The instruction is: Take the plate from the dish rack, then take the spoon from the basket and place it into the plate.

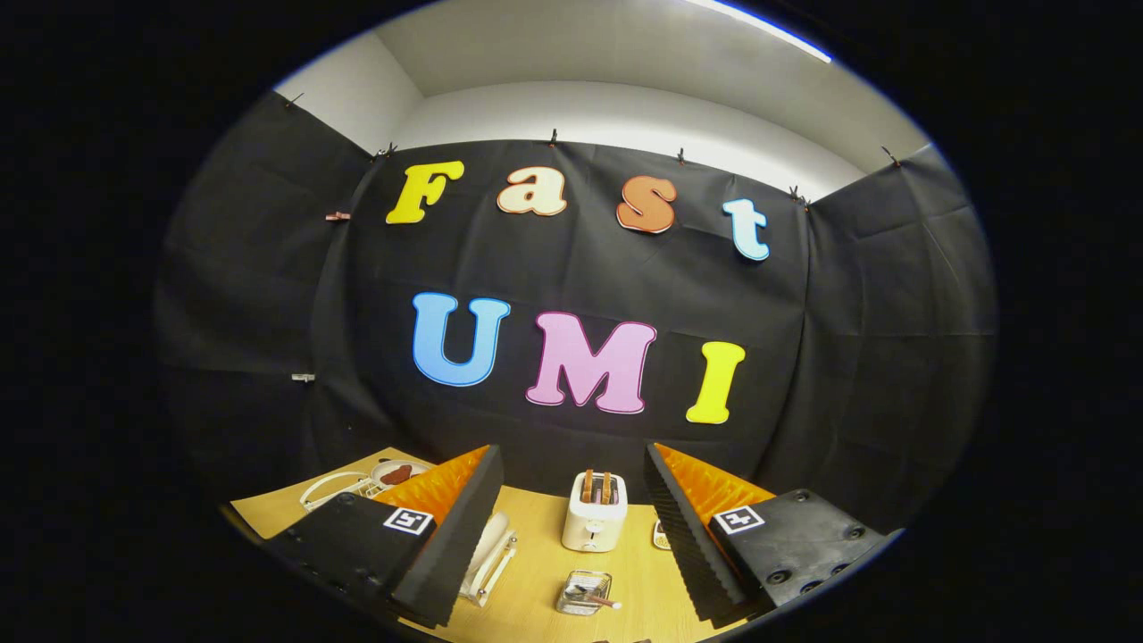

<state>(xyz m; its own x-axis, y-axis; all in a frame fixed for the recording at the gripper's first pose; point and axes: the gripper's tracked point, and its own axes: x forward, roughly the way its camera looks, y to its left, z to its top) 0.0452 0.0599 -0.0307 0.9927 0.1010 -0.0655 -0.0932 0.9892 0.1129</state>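
Note:
My gripper hangs above the wooden table, its two fingers spread wide with nothing between them. Between the fingers and below them sits a small wire basket with the spoon lying in it. Just inside the left finger stands the dish rack holding a white plate on edge, partly hidden by that finger.
A white toaster with two slices in its slots stands beyond the basket, between the fingers. A white plate with brown food and a white rack or frame lie left of the left finger. A small round object peeks out beside the right finger.

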